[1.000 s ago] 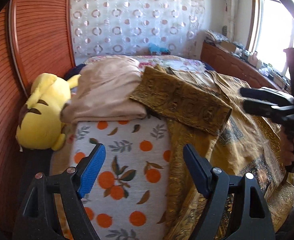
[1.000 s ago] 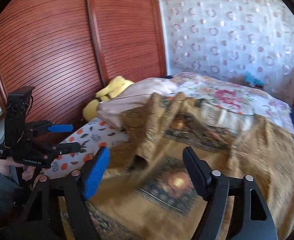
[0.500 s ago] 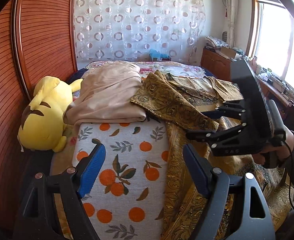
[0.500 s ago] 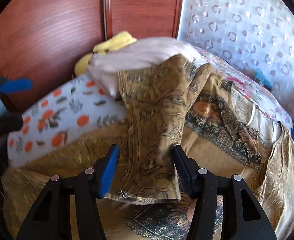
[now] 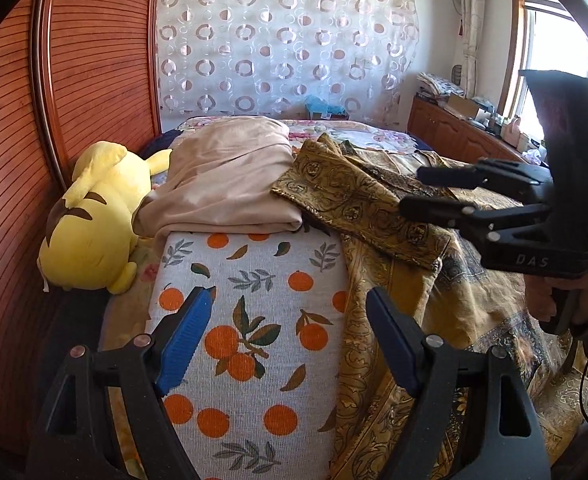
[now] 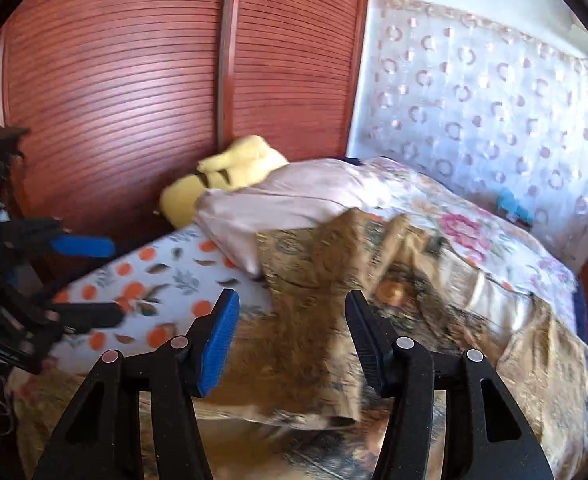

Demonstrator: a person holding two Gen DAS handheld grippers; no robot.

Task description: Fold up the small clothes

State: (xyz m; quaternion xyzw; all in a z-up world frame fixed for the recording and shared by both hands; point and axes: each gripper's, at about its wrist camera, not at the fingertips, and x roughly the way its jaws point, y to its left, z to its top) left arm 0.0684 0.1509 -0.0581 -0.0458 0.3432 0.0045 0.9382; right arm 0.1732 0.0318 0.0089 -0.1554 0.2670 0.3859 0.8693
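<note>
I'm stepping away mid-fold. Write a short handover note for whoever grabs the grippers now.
Left gripper: open, empty, hovering over the orange-print cloth.
Right gripper: jaws closing, no pads on fabric; the gold patterned garment lies ahead of them.
Done: one gold flap is folded over; a beige garment lies folded beside the yellow plush toy.
Left: finish folding the gold garment, probably then the orange-print cloth.

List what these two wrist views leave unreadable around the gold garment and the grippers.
- Gold patterned garment: motion blur in the right wrist view smears its print and edges.
- Right gripper: its jaws are closing with the gold cloth between them; blur hides any contact.
- Garment's near hem: cut off by the bottom edge and the left gripper in the left wrist view.
- Windowsill clutter: too small, washed out by window glare.
</note>
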